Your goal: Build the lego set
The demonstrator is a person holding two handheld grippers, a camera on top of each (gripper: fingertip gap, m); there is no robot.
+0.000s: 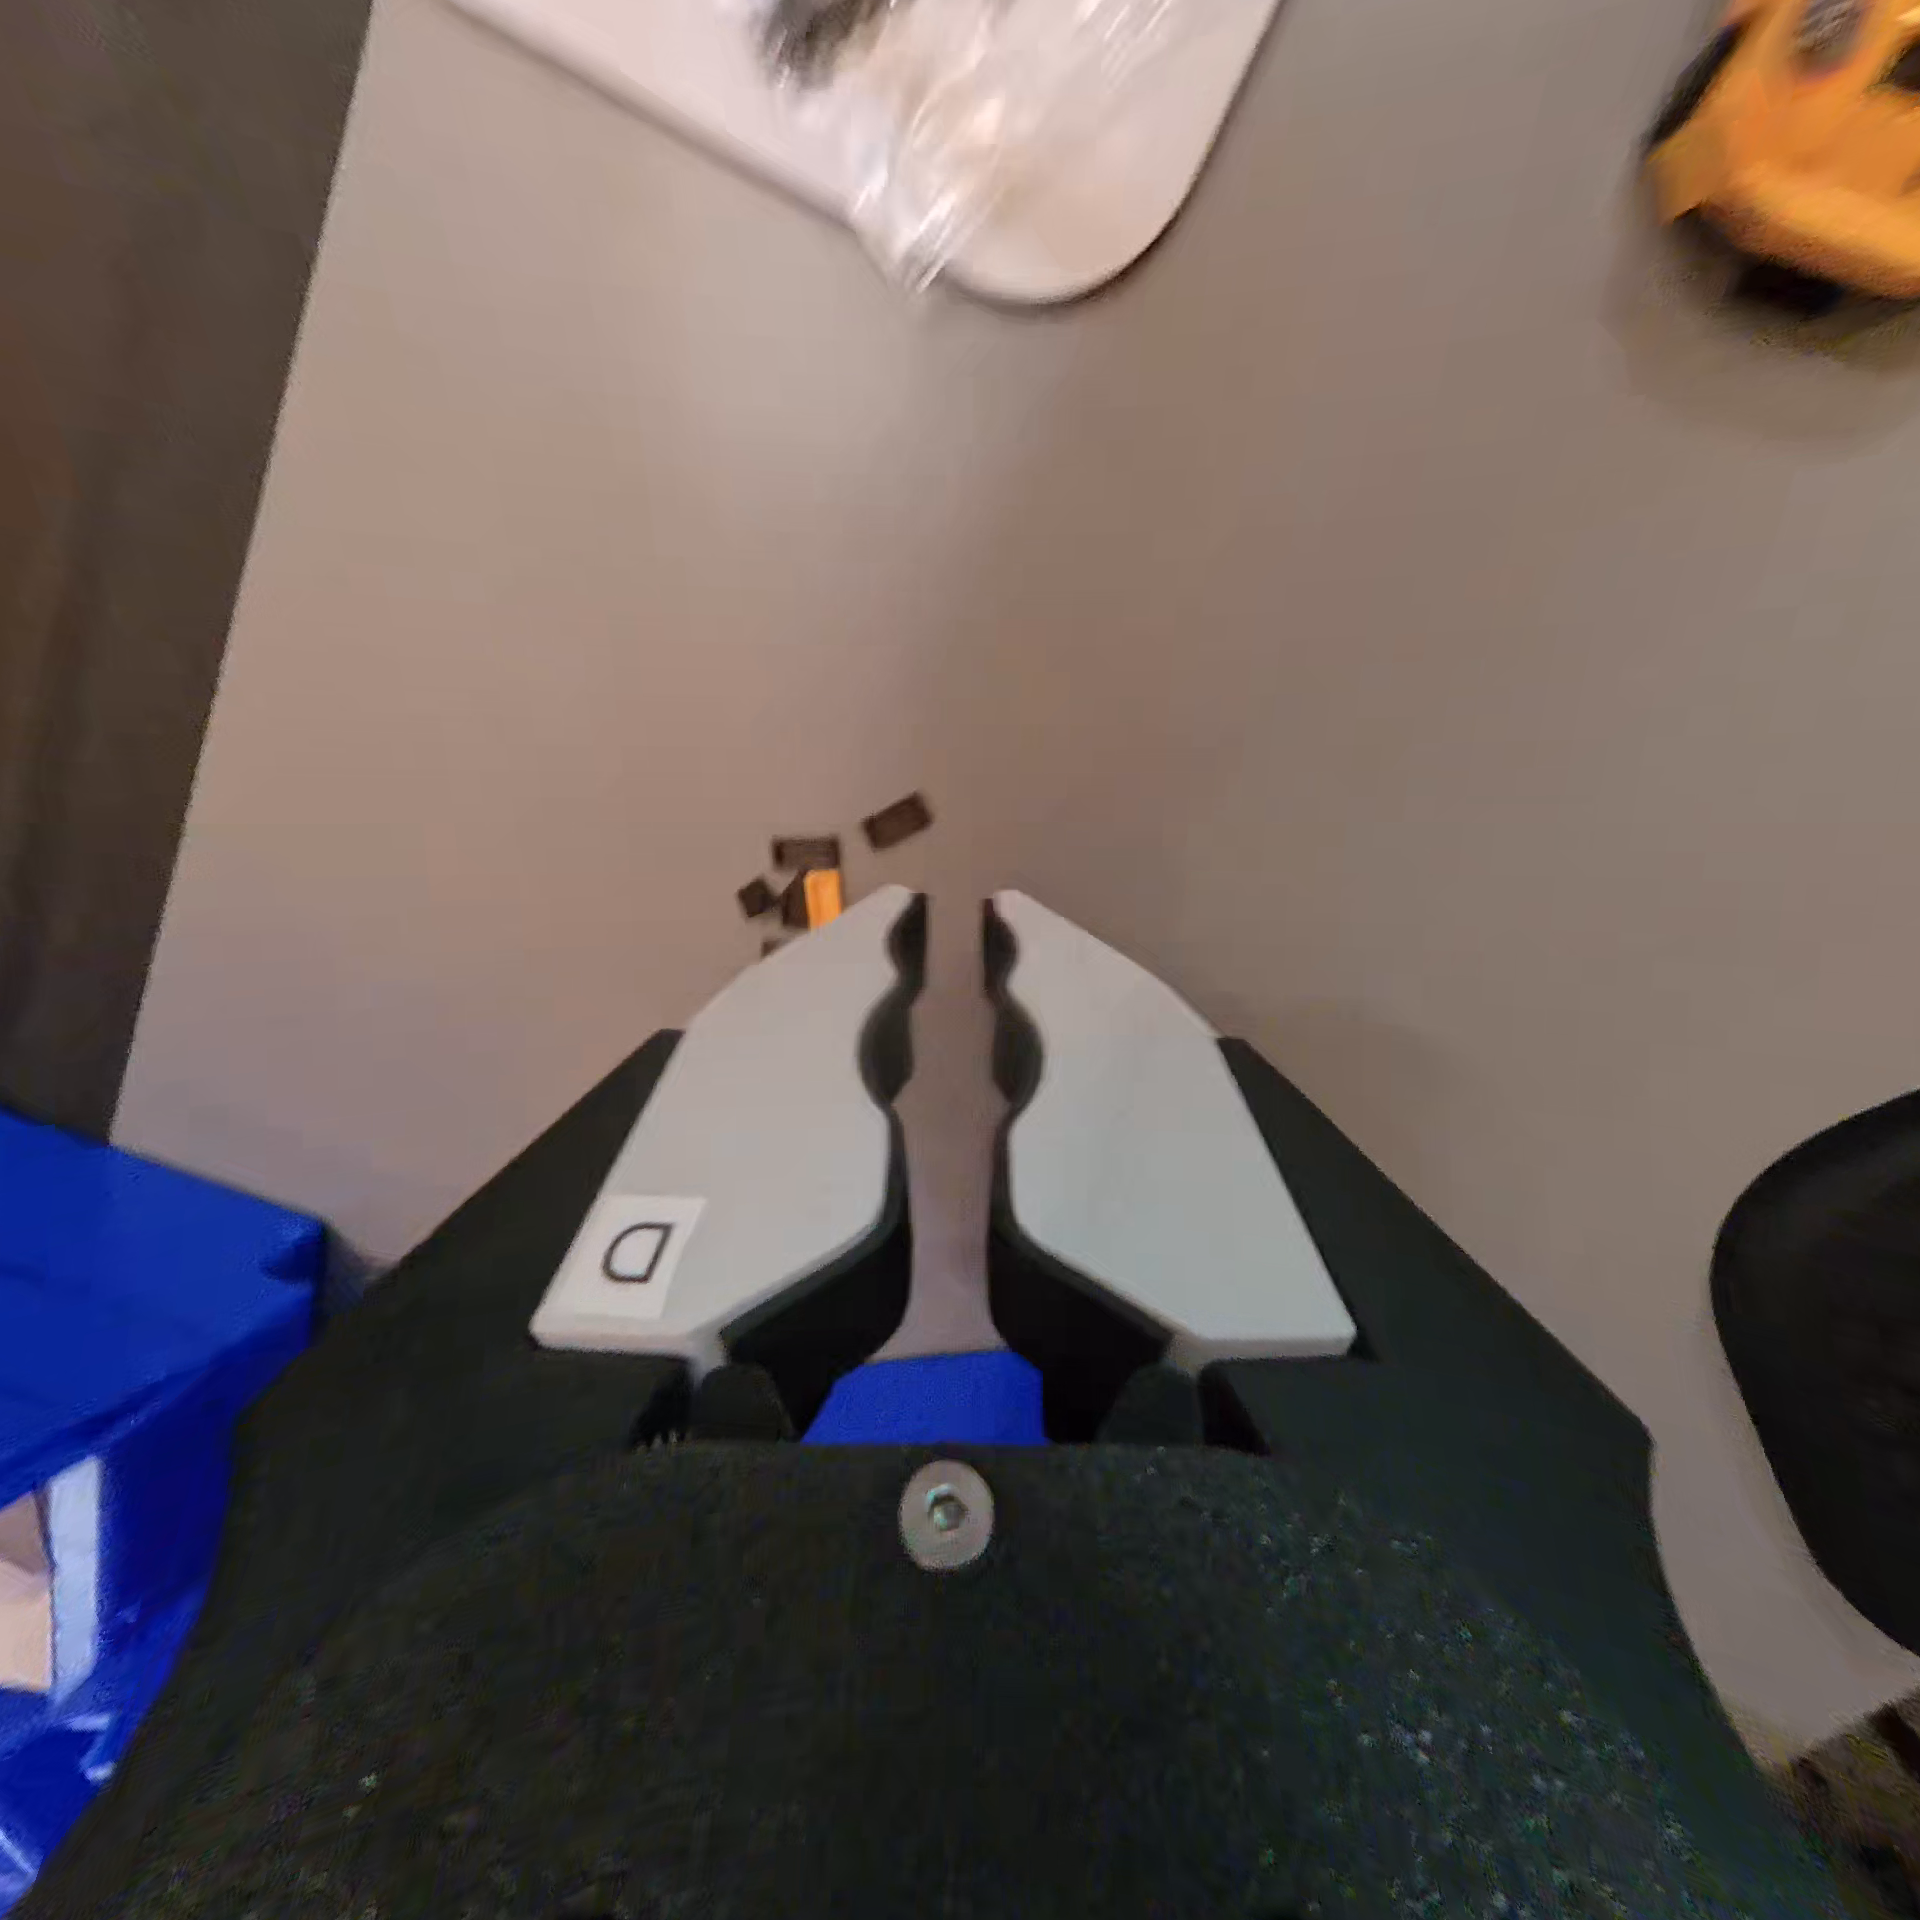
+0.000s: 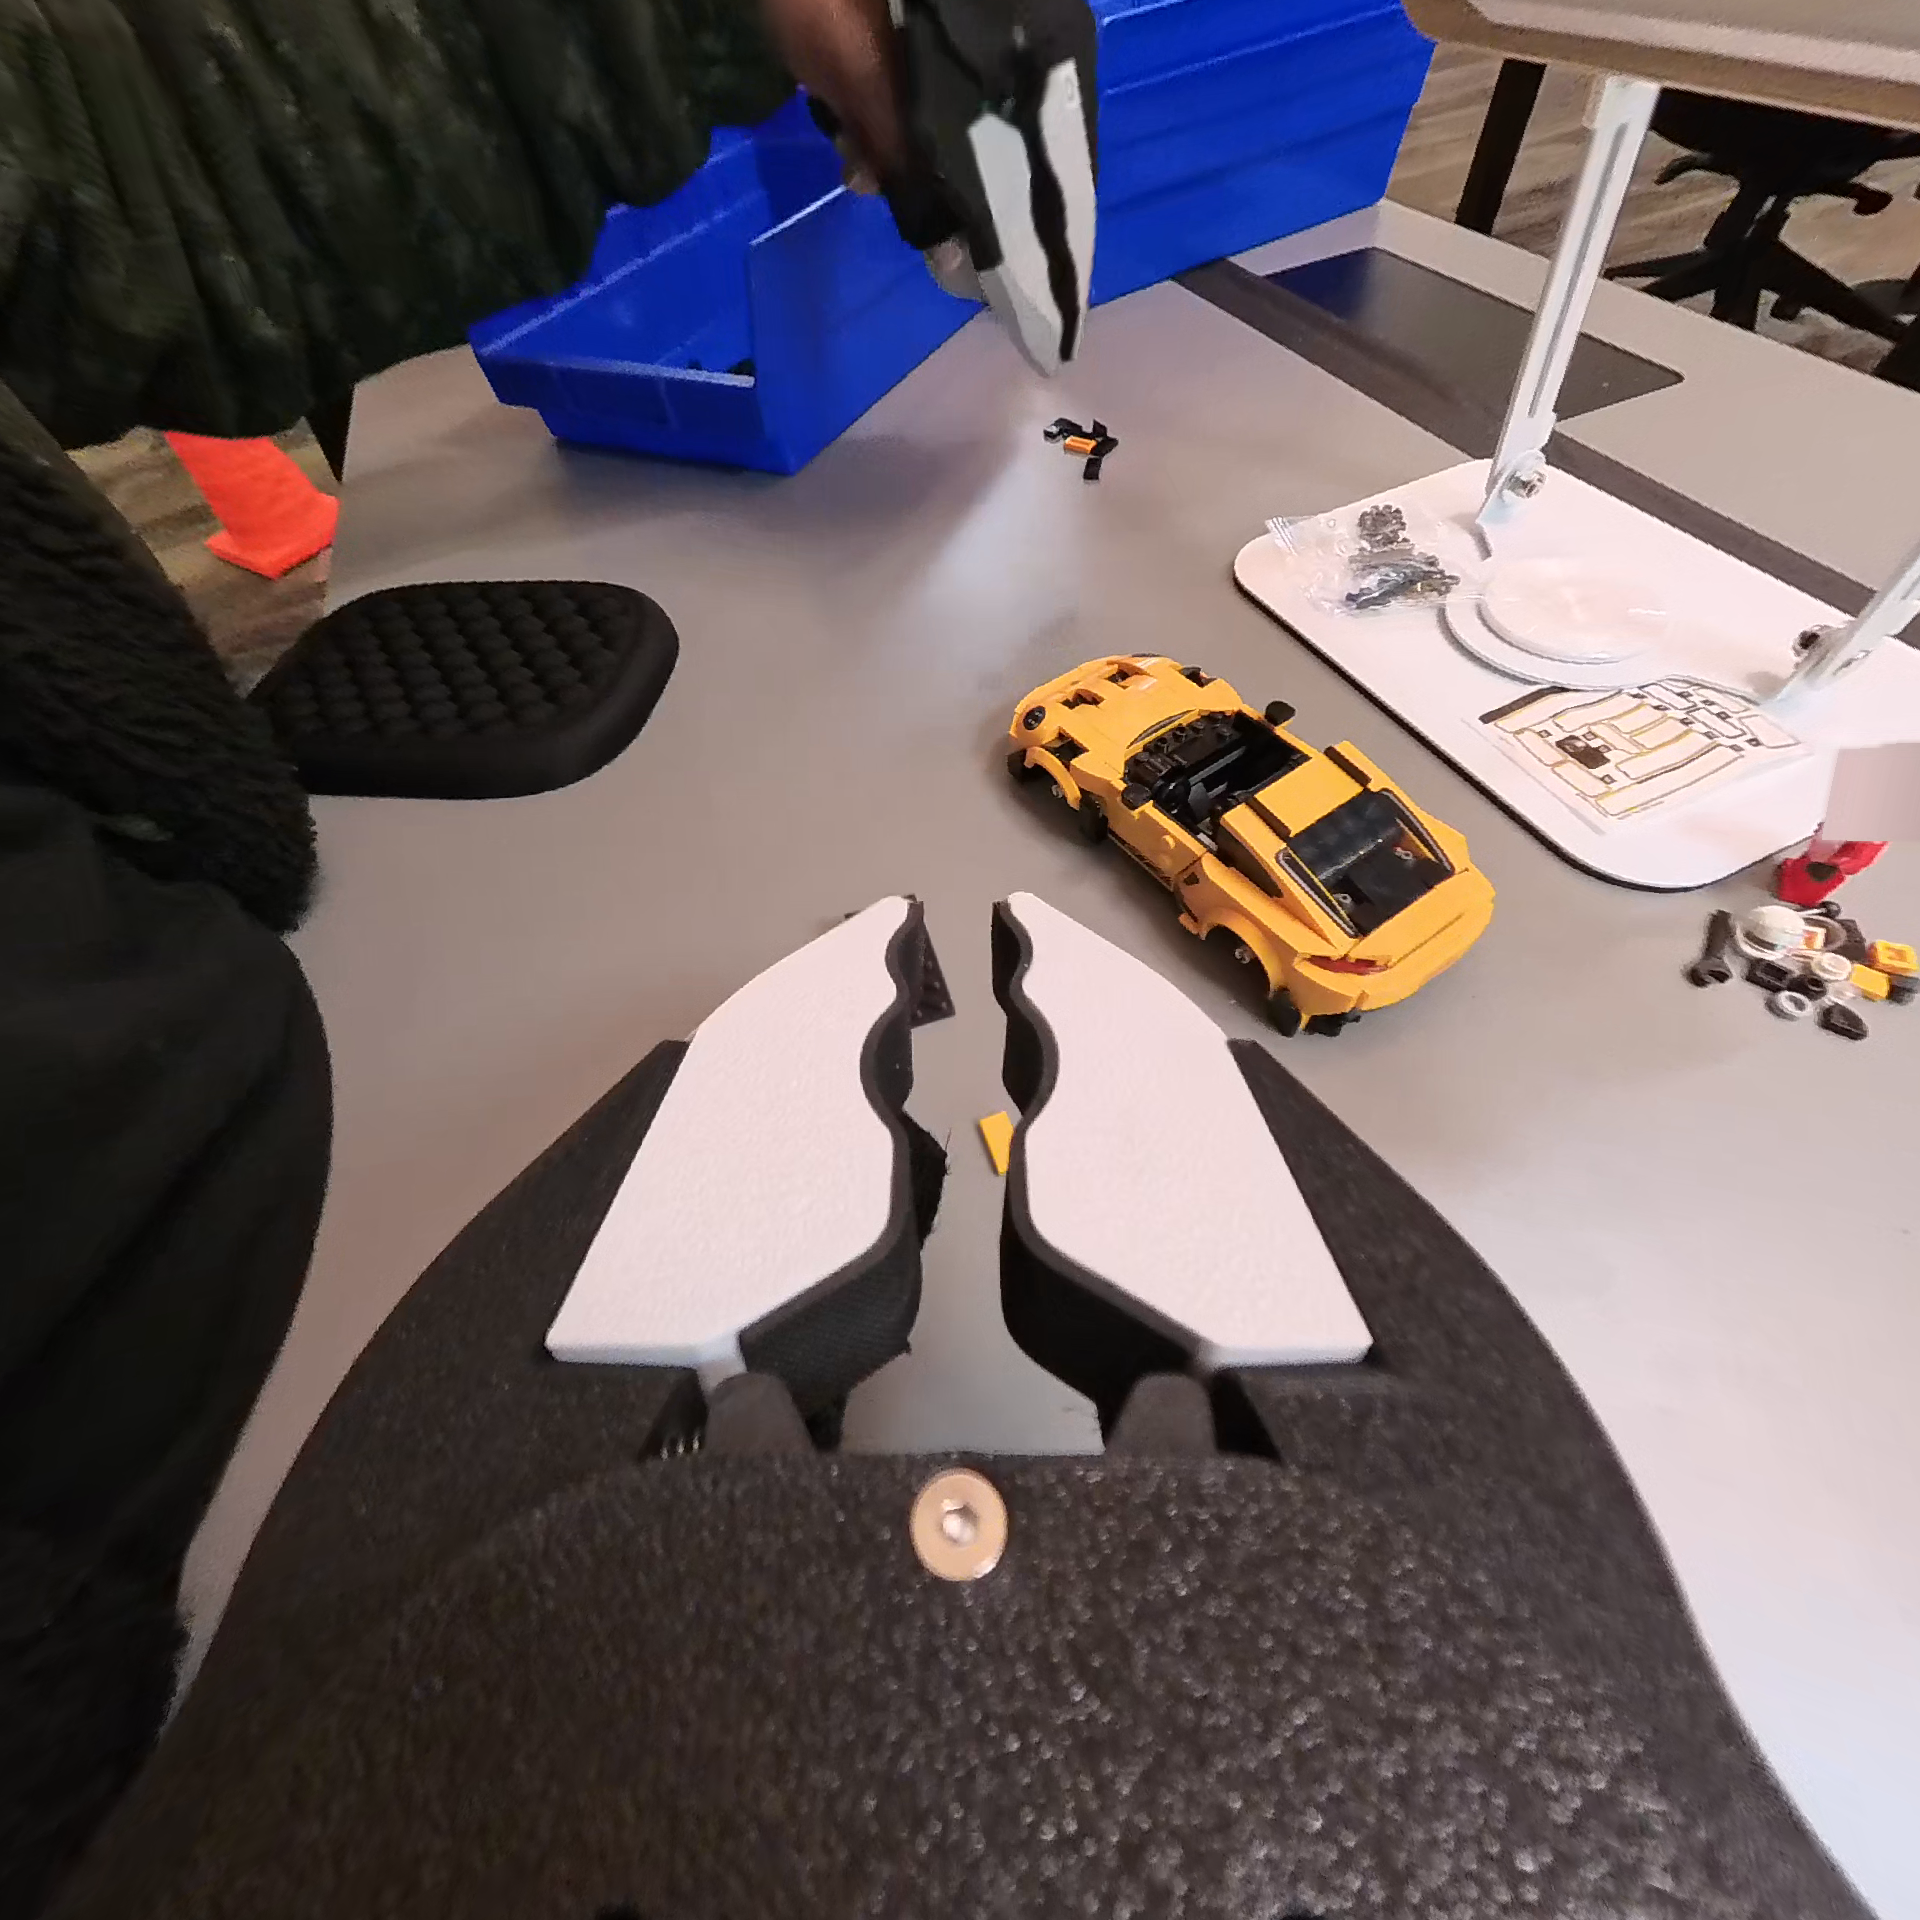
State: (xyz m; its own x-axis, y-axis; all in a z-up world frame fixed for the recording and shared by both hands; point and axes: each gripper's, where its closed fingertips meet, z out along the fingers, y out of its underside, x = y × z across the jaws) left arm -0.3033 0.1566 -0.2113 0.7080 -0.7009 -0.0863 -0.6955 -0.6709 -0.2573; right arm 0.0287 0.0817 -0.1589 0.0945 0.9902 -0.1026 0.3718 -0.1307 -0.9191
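My left gripper (image 1: 956, 904) is open and empty, low over the grey table (image 1: 623, 520). Just past its left fingertip lie several small dark pieces (image 1: 805, 852) and one orange piece (image 1: 823, 896). The right wrist view shows this gripper (image 2: 1039, 312) hanging above the same little pile (image 2: 1081, 442). My right gripper (image 2: 958, 909) is open with a narrow gap. A black studded plate (image 2: 932, 982) lies on the table under its left finger, clear of the right pad. A small yellow tile (image 2: 995, 1141) lies below the jaws. The yellow lego car (image 2: 1247, 831) stands right of the fingers.
A blue bin (image 2: 831, 312) stands at the back left. A white lamp base (image 2: 1299, 582) at the right carries a bag of parts (image 2: 1371, 551) and a sticker sheet (image 2: 1631, 748). Loose small parts (image 2: 1808, 971) lie far right. A black armrest pad (image 2: 468, 686) is at the table's left edge. Across from one pair of fingers to the other is roughly 35 cm. My right tips are about 40 cm from the orange piece (image 1: 823, 896), my left tips only 6 cm. Seen from the right wrist view (image 2: 1085, 445) as well.
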